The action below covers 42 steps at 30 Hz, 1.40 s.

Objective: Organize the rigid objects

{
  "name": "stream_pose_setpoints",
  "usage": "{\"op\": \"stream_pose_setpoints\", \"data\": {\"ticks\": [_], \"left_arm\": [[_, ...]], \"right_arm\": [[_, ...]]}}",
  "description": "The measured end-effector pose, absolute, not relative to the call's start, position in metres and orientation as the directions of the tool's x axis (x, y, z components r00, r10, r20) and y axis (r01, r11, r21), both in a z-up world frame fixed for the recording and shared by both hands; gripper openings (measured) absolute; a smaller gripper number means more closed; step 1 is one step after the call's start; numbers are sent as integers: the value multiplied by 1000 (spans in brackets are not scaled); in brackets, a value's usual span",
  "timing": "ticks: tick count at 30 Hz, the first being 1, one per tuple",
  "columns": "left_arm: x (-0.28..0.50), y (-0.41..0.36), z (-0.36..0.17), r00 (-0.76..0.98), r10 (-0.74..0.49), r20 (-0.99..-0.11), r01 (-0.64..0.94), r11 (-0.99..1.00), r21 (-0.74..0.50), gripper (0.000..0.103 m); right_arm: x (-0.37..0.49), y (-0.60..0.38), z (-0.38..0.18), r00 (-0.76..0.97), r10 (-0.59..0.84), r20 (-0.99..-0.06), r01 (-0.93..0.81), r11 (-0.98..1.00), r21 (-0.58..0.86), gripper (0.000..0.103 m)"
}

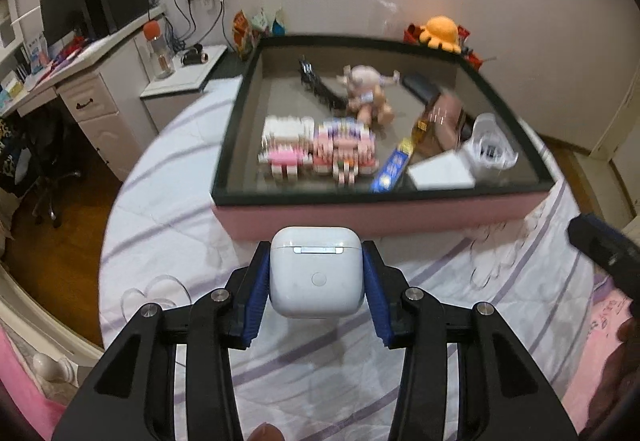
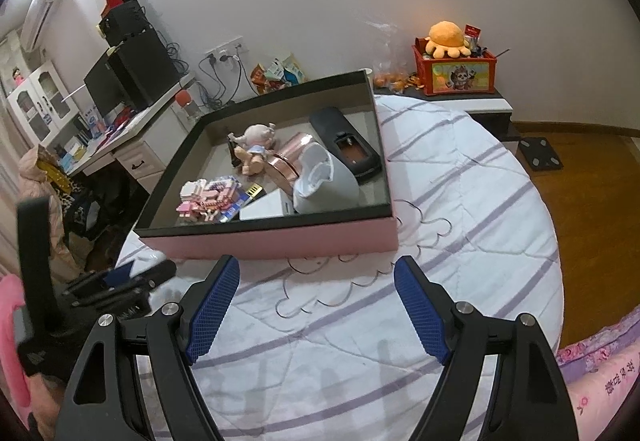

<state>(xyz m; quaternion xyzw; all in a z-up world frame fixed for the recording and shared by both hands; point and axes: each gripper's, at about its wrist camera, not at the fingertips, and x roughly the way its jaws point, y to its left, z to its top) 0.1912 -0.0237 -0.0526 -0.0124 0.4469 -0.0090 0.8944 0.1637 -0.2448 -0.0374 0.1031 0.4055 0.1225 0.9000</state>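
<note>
1. Here, in the left wrist view, the left gripper (image 1: 316, 273) is clenched on a small white rounded plastic earbud case (image 1: 316, 271), held in the air over the white quilt with purple stripes (image 1: 168, 201), just short of the shallow pink-walled, black-rimmed box (image 1: 360, 219).
2. The case is smooth and rounded, pinched only at its sides by the blue ribbed pads (image 1: 256, 293), so it could twist or slip out if the squeeze eases before it crosses the rim.
3. The near box floor is crowded: pink-and-white toy block figures (image 1: 316, 151), a blue-and-yellow tube (image 1: 394, 165) and a flat white card box (image 1: 440, 173). A low or hasty drop could knock them, or catch the rim.
4. In the right wrist view, the right gripper (image 2: 316, 305) hangs released and empty over the quilt, near the box's front wall; drifting forward, it could nudge the box.
</note>
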Motion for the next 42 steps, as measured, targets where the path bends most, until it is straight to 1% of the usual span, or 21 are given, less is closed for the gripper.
{"op": "stream_pose_setpoints", "data": {"ticks": [4,8,17,25,29,30,31,32,34,35,36,37,38,42], "left_arm": [[205,-22,-33,633,-38,-773,12,999,-40,44],[230,-22,-26,650,-36,-759,17,999,-32,44],[273,-23,-52,618,-39,-785,18,999,-36,44],[281,-21,-75,575,-25,-818,2,1000,-29,45],[278,-19,-75,578,-17,-816,-9,1000,-27,47],[278,-18,-74,580,-12,-815,-12,1000,-24,52],[277,-17,-73,582,-8,-813,-14,1000,-20,62],[276,-17,-71,586,-12,-810,-9,1000,-22,65],[271,-18,-68,592,-24,-806,-1,1000,-30,80],[269,-19,-65,596,-40,-802,10,999,-42,83],[266,-21,-61,603,-52,-796,19,999,-50,92],[262,-22,-57,614,-37,-788,13,999,-37,100],[260,-22,-54,624,-27,-781,10,1000,-27,103],[241,-18,-33,666,-24,-745,5,1000,-27,103]], "right_arm": [[171,-243,-30,654,307,-692,-146,948,283,81],[184,-242,-25,665,306,-681,-149,948,280,81],[206,-239,-30,657,297,-693,-139,951,276,81],[217,-237,-39,642,290,-710,-130,953,272,81],[216,-237,-39,638,296,-711,-133,952,277,81],[216,-237,-39,638,296,-711,-132,951,278,81],[215,-237,-38,639,295,-710,-131,952,277,81],[215,-237,-38,640,295,-710,-130,952,278,81],[212,-236,-35,644,294,-707,-131,952,277,81],[211,-236,-35,645,293,-706,-131,952,275,81],[210,-236,-33,648,293,-703,-132,952,275,81],[207,-236,-31,653,294,-698,-133,952,276,81],[205,-235,-28,658,294,-693,-136,952,275,81],[196,-232,-17,675,296,-676,-148,952,269,81]]}}
